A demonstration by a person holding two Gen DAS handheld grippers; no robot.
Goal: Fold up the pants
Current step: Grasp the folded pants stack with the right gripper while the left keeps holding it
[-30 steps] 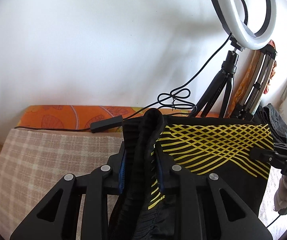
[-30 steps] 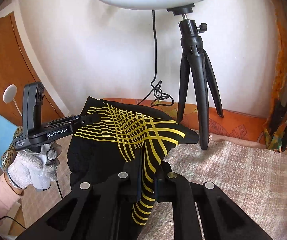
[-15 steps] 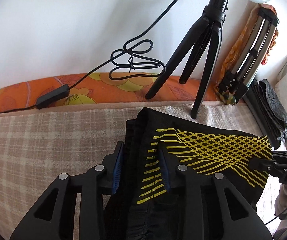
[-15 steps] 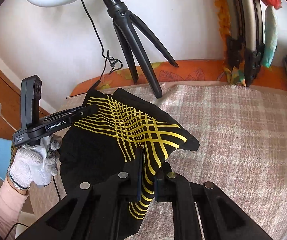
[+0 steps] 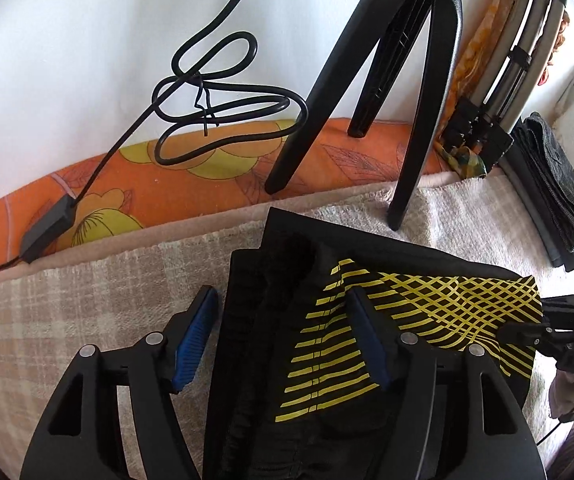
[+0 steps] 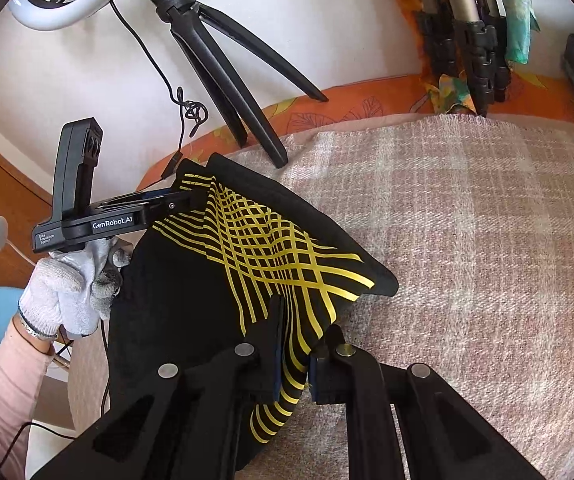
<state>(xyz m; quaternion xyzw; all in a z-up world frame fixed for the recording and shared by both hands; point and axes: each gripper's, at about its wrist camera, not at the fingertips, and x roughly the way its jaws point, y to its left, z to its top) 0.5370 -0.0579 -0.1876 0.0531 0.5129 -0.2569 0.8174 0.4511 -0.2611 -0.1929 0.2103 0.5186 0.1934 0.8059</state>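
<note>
Black pants with a yellow crossed-line print (image 5: 387, 320) lie folded on the plaid blanket (image 5: 67, 312); they also show in the right wrist view (image 6: 215, 288). My left gripper (image 5: 283, 320) is open, its blue pads apart on either side of the waistband edge. It shows from the side in the right wrist view (image 6: 191, 200). My right gripper (image 6: 293, 356) is shut on the printed fabric edge; its tip shows in the left wrist view (image 5: 527, 330).
A black ring-light tripod (image 5: 387, 80) stands at the blanket's far edge, its cable (image 5: 215, 92) looped by the wall. An orange floral cushion (image 5: 167, 184) runs along the wall. Folded dark clothes (image 5: 559, 184) lie at the right. A folded frame (image 6: 467, 40) leans on the wall.
Both grippers lowered the pants onto the blanket. My left gripper opened and let go of the waistband. The right gripper stays shut on the fabric.
</note>
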